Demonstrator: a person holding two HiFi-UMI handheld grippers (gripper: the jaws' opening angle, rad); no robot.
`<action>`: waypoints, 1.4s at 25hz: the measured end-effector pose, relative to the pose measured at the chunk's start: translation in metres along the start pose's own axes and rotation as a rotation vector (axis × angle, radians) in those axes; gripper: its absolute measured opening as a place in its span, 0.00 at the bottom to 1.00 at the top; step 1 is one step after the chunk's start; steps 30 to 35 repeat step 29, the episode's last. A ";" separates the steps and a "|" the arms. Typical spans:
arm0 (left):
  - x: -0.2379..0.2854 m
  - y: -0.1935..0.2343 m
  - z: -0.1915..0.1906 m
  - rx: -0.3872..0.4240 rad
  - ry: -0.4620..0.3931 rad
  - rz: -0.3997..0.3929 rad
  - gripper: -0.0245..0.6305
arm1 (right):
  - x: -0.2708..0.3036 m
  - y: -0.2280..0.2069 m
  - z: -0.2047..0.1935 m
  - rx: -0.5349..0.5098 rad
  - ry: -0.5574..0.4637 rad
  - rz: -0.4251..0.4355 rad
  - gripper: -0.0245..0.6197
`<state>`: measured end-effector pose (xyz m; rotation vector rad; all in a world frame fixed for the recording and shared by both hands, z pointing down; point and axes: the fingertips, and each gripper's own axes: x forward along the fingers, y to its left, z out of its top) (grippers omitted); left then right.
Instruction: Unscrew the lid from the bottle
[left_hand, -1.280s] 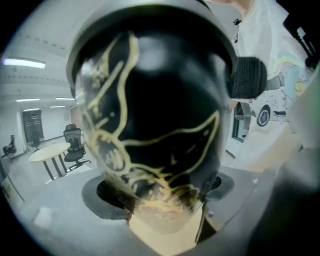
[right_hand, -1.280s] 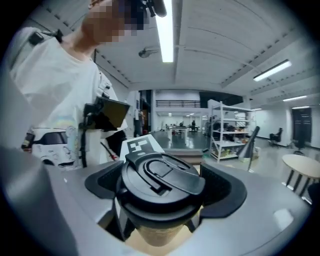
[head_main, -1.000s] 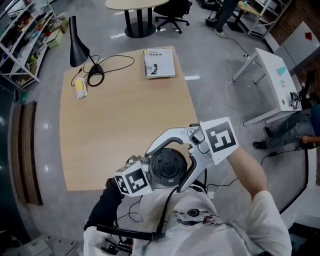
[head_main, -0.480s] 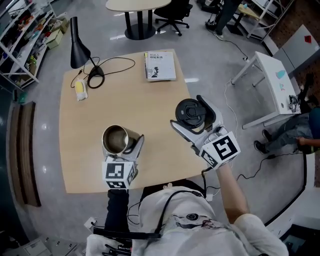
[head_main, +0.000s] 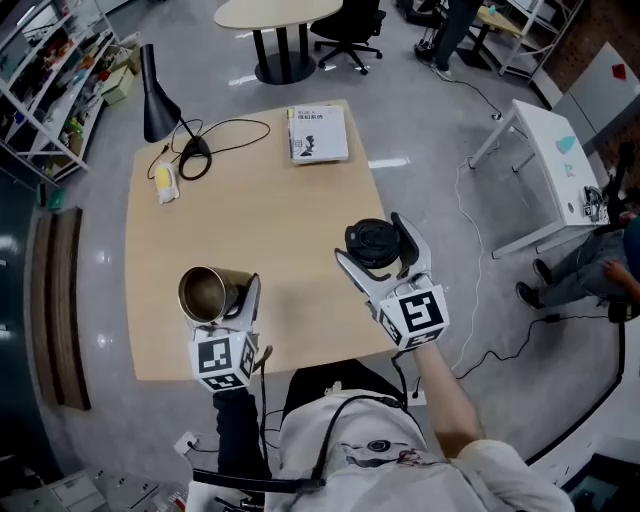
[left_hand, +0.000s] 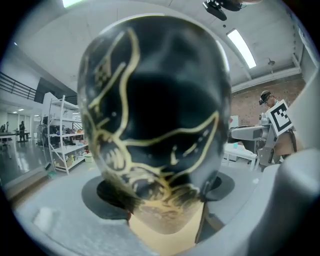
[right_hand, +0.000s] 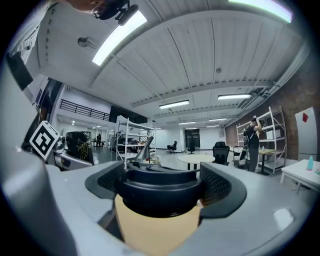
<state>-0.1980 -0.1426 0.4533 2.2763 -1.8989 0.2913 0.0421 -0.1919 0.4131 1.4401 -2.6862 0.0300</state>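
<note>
Your L tongs (head_main: 224, 300) are clenched on the bottle (head_main: 204, 291): both pads press its sides low on the body, w/ the black-and-gold wall filling the L gripper view. Seen from the head cam, the bottle's mouth is open and faces up at you, bare metal inside, no lid on it. You hold it over the near-left part of the surface (head_main: 280, 205); can't tell if its base touches the wood.

Your R tongs (head_main: 377, 251) are grasping the lid (head_main: 372, 241): black, round, clamped btw the two pads by its rim, top side up. It sits over the near-right part of the surface, close to the R edge. Lid and bottle are well apart, w/ bare wood btw them.

Further out, at the far-left corner: a black lamp (head_main: 157, 92) w/ its cable (head_main: 235, 128) looped on the wood, and a small yellow-white item (head_main: 166, 182) just beside the lamp's base. At the far edge, R of centre, a book (head_main: 318, 131) lies flat.
</note>
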 end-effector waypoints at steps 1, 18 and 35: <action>-0.005 -0.004 0.000 -0.004 -0.001 0.007 0.66 | -0.004 -0.002 -0.003 0.010 -0.004 0.000 0.78; -0.022 -0.044 0.017 0.033 -0.011 -0.087 0.66 | -0.033 -0.002 0.017 0.003 -0.057 0.001 0.78; -0.019 -0.026 0.027 0.031 -0.013 -0.133 0.66 | -0.034 0.007 0.020 0.016 -0.050 -0.055 0.78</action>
